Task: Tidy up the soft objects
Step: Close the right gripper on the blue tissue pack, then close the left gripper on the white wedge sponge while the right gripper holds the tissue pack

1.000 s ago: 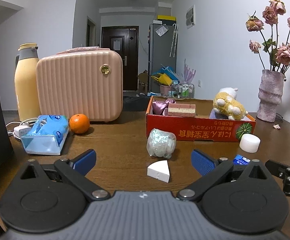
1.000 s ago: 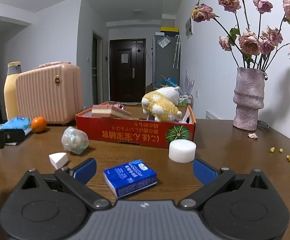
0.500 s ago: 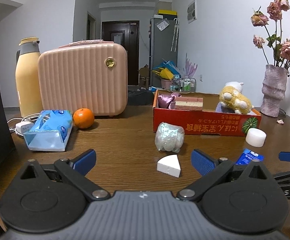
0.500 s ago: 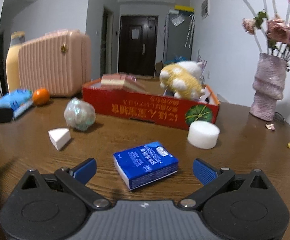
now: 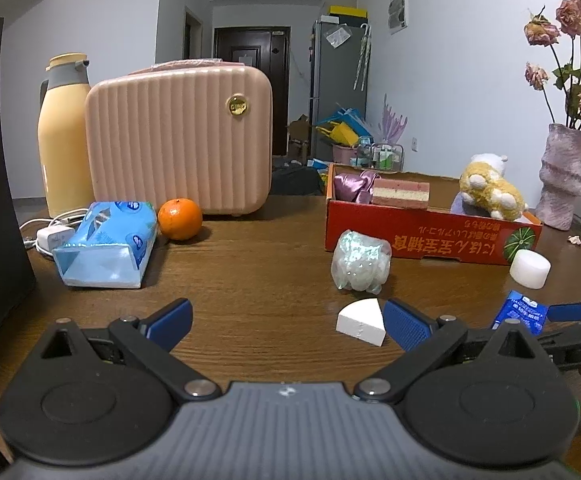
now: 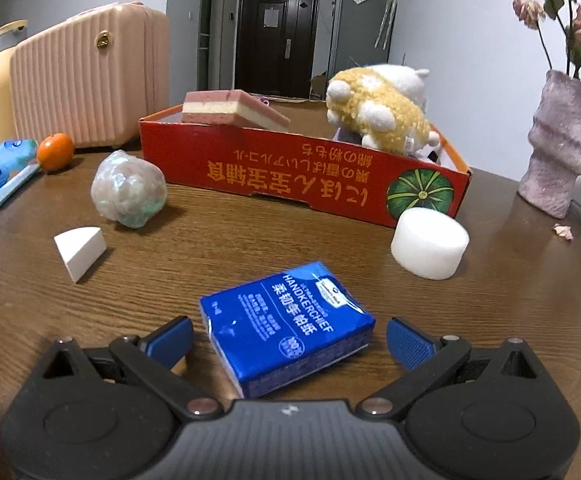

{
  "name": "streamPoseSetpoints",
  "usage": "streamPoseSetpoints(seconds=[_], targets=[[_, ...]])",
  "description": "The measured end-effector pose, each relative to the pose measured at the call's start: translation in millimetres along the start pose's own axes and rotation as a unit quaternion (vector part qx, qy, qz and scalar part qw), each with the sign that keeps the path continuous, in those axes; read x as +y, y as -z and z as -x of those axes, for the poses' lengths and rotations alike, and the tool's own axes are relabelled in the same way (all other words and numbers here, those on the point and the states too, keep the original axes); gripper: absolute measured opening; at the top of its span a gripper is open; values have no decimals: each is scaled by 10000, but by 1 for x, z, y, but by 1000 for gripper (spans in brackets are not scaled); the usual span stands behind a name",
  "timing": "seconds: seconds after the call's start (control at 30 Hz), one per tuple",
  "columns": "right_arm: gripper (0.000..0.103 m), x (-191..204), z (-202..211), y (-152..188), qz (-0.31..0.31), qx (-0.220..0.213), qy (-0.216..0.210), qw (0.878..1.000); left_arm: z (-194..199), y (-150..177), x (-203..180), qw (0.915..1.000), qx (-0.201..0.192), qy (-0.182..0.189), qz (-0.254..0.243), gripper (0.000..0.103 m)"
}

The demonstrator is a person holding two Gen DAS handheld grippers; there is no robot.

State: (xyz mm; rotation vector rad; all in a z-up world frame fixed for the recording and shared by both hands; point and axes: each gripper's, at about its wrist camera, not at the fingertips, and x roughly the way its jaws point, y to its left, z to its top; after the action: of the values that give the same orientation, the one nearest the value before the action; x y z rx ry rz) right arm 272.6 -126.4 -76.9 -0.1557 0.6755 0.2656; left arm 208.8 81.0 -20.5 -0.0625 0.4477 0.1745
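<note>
My right gripper is open, its jaws on either side of a blue handkerchief pack that lies on the table, not gripped. My left gripper is open and empty; a white wedge sponge lies just inside its right finger. A shiny wrapped ball and a white round sponge lie in front of the red cardboard box. The box holds a yellow plush toy, a layered pink sponge and purple cloth.
A pink ribbed case, a yellow thermos, an orange, a light-blue tissue pack and a white charger stand at the left. A purple vase with dried roses stands at the right. The right gripper shows in the left wrist view.
My right gripper has moved forward and down, so the blue pack now lies between its jaws. My left gripper has shifted left and forward; the wedge sponge now sits by its right finger.
</note>
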Motion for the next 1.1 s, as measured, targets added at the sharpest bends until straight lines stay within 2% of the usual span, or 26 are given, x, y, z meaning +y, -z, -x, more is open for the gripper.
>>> streamPoseSetpoints(seconds=[0.2, 0.47, 0.63, 0.9, 1.1], targets=[[103, -10, -12, -5, -249, 155, -326, 9990, -2, 1, 0, 10000, 26, 3, -15, 103], [103, -11, -16, -7, -244, 144, -347, 9990, -5, 2, 0, 10000, 83, 8, 7, 103], [88, -11, -13, -6, -238, 78, -360, 9990, -7, 2, 0, 9999, 121, 12, 23, 103], [86, -12, -6, -5, -263, -52, -268, 9993, -11, 3, 1, 9998, 196, 18, 35, 103], [86, -18, 1, -6, -396, -316, -166, 9986, -16, 3, 0, 9997, 253, -28, 12, 103]])
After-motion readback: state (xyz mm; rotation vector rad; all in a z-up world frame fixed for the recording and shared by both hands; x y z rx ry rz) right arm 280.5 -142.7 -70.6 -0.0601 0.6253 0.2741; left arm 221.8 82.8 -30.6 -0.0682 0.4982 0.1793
